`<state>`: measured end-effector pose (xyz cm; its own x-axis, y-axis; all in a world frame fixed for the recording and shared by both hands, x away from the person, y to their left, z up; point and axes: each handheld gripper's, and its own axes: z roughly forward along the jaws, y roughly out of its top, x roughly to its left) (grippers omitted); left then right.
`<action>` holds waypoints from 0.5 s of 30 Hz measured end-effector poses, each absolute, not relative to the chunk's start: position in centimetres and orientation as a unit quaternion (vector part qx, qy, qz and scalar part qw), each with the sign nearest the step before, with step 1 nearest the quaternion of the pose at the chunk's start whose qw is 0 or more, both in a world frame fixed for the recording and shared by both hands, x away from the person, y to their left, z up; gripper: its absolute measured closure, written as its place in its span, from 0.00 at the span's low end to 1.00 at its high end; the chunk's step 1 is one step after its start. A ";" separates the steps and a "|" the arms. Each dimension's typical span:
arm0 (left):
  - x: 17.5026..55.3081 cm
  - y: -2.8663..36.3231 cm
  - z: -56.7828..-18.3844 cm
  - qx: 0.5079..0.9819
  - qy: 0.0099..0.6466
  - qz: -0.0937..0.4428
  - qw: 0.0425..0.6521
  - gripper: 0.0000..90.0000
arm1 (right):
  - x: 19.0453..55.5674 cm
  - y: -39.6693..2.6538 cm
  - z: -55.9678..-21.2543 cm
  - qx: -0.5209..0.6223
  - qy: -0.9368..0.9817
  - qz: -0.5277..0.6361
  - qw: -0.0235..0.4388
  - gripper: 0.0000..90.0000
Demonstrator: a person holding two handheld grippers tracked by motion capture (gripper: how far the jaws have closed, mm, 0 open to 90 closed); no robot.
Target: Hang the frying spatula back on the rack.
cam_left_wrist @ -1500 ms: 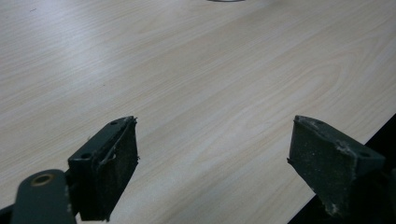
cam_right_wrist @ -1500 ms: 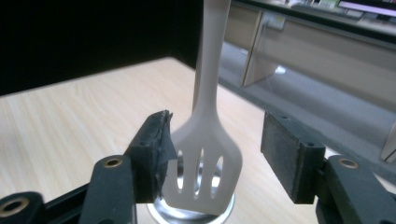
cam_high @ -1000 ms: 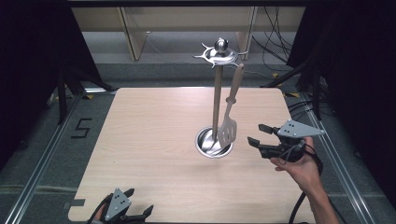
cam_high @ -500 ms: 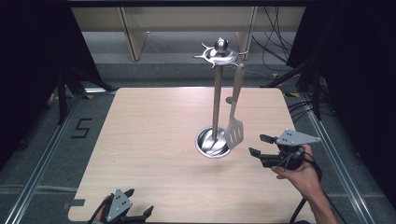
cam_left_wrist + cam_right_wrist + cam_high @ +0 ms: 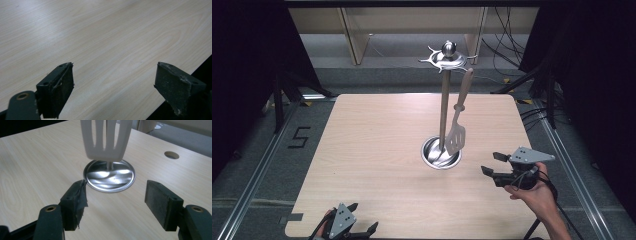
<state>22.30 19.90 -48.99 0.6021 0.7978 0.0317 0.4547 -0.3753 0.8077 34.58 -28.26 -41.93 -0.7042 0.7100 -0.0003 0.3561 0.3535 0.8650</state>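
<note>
1. The right gripper (image 5: 492,164) has sunk toward the table's (image 5: 362,150) right edge; its jaws, just opening, stand wide and empty.
2. The spatula (image 5: 457,125) hangs freely on the stand (image 5: 443,100) at table centre, apparently released.
3. The left gripper (image 5: 362,220) rests wide open at the near edge.

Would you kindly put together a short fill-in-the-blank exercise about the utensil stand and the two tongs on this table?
1. The slotted spatula hangs from a hook at the ____ of the metal stand.
2. The right tongs have their jaws ____, with nothing between them.
3. The stand's round base rests on a ____ table.
4. The left tongs sit near the table's ____ edge, jaws apart.

Missing words: top; open; wooden; near
</note>
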 end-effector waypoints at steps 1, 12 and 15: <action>22.3 19.8 -49.1 0.795 0.394 0.212 0.409 0.17 | 34.4 -28.3 -42.1 0.337 0.800 0.460 0.188 0.38; 22.3 20.1 -49.3 0.793 0.400 0.210 0.409 0.17 | 33.1 -29.1 -44.4 0.350 0.800 0.454 0.176 0.36; 22.3 20.2 -49.3 0.798 0.399 0.208 0.401 0.17 | 32.7 -29.6 -45.1 0.347 0.799 0.457 0.183 0.36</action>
<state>22.31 20.22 -49.29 0.5946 0.8039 0.0121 0.4705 -0.3600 0.8056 32.72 -29.57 -45.11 -0.6922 0.7213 0.0247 0.3871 0.3422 0.8562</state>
